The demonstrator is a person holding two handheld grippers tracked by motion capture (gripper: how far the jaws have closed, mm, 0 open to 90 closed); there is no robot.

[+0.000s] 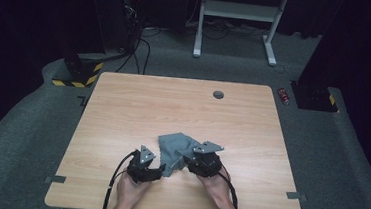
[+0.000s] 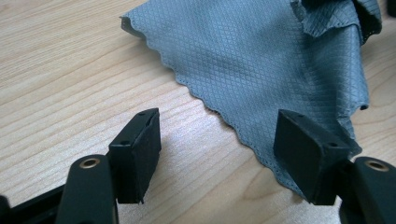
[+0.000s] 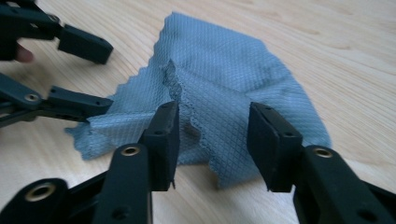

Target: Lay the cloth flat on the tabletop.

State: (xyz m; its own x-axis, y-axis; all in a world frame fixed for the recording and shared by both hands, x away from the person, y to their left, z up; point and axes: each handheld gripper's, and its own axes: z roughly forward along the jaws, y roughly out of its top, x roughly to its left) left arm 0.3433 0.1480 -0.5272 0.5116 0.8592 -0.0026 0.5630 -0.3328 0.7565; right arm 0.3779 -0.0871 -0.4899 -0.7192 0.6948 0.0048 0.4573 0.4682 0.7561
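Note:
A grey-blue cloth [image 1: 175, 149] with a diamond weave and scalloped edge lies partly crumpled on the wooden table [image 1: 173, 103], near its front. My left gripper [image 1: 162, 171] is at the cloth's near left corner. In the left gripper view the cloth [image 2: 261, 60] has its edge running between the open jaws of my left gripper [image 2: 217, 149], one pad over wood, the other over fabric. My right gripper [image 1: 185, 160] is at the cloth's right side. My right gripper [image 3: 212, 140] straddles a raised fold of the cloth [image 3: 224, 79], pads apart from it. Beyond the cloth, the left gripper [image 3: 105, 77] stands open.
A round cable hole [image 1: 218, 94] sits near the table's far edge. Grey tape marks [image 1: 55, 179] stick out at the front corners. On the carpet beyond stand a white desk frame [image 1: 238, 11], black stands with hazard stripes [image 1: 78, 73] and a small red object [image 1: 284, 96].

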